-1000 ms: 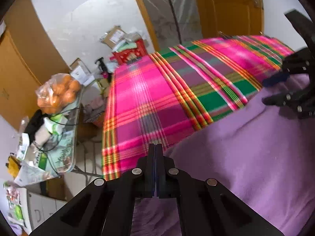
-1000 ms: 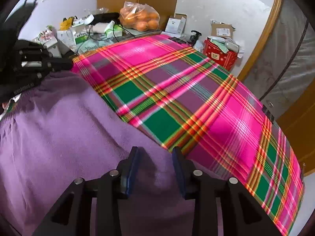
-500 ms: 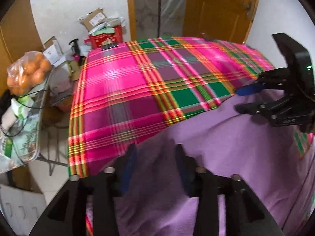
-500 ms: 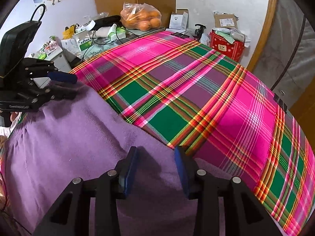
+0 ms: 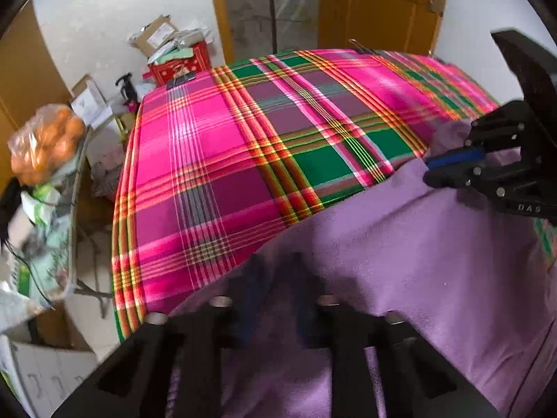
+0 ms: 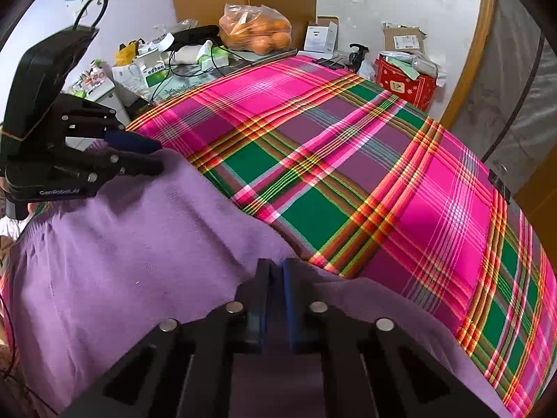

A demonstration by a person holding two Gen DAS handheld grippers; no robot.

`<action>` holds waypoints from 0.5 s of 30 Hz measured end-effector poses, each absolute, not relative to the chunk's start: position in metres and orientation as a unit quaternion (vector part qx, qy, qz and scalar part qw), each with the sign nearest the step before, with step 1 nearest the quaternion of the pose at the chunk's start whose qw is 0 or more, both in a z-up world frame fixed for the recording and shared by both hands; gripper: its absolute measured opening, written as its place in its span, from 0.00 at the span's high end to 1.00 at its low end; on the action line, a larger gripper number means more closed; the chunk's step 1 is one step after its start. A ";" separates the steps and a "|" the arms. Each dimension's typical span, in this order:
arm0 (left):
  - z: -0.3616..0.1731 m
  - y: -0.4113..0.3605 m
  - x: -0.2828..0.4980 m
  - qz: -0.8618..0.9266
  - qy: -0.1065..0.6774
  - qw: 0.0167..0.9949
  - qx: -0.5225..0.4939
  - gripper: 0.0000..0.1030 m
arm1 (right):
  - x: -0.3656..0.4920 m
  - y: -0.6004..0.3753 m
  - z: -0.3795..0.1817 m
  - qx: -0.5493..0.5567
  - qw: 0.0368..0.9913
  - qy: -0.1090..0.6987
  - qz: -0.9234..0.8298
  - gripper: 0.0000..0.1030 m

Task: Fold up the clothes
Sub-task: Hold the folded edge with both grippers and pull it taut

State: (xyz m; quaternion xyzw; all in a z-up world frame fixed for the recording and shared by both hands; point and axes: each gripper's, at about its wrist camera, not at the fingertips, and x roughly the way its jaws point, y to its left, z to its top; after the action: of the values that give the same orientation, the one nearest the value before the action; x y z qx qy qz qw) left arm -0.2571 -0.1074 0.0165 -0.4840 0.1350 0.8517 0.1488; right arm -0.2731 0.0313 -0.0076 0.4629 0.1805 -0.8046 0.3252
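A purple fleece garment [image 5: 417,261] lies spread on a pink, green and orange plaid cloth [image 5: 261,146] that covers the table. It also shows in the right wrist view [image 6: 122,250]. My left gripper [image 5: 275,271] is open, its jaws over the garment's far edge, blurred by motion. In the right wrist view the left gripper [image 6: 156,156] shows a gap between its fingers. My right gripper [image 6: 276,271] has closed on the garment's edge at its far right part. In the left wrist view the right gripper [image 5: 428,170] pinches purple fabric.
A side table [image 6: 195,69] holds a bag of oranges [image 6: 257,31], boxes and cables. A red box [image 6: 403,83] and cardboard cartons stand on the floor by the wall. A wooden door [image 5: 376,10] is behind the table. Plaid cloth [image 6: 348,160] extends beyond the garment.
My left gripper went from shut to open and moved in over the garment's edge. My right gripper went from open to nearly closed on the garment's edge.
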 end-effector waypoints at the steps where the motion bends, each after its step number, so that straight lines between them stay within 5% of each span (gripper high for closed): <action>1: 0.017 -0.107 -0.257 0.853 0.134 0.147 -0.483 0.96 | -0.273 0.031 -0.007 0.461 0.323 0.181 -0.806 0.96; 15: 0.037 -0.114 -0.246 0.882 0.121 0.122 -0.439 0.98 | -0.268 0.029 0.009 0.420 0.284 0.179 -0.843 0.97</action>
State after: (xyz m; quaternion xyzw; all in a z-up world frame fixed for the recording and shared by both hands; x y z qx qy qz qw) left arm -0.2457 -0.1140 0.0374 -0.4390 0.1212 0.8818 0.1224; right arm -0.2675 0.0294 0.0093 0.4201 0.1795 -0.8429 0.2843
